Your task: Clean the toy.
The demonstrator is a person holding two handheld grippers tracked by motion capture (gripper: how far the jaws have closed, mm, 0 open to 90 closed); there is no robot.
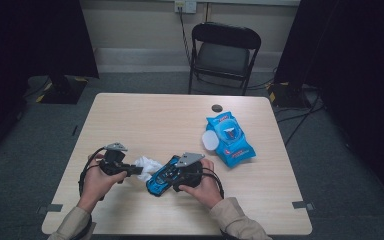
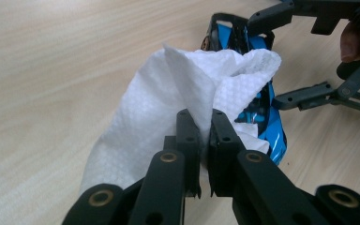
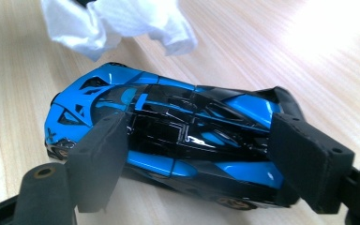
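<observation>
glossy plastic toy car [image 3: 168, 136], embossed paper wipe [image 2: 168, 103]

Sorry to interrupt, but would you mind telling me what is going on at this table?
A person is cleaning a blue toy car with two hand-held grippers. The right gripper clamps the car across its body, holding it on the table. The left gripper is shut on a white wipe, which hangs against the car's end. A blue wipe packet with its flap open lies further back on the table.
</observation>
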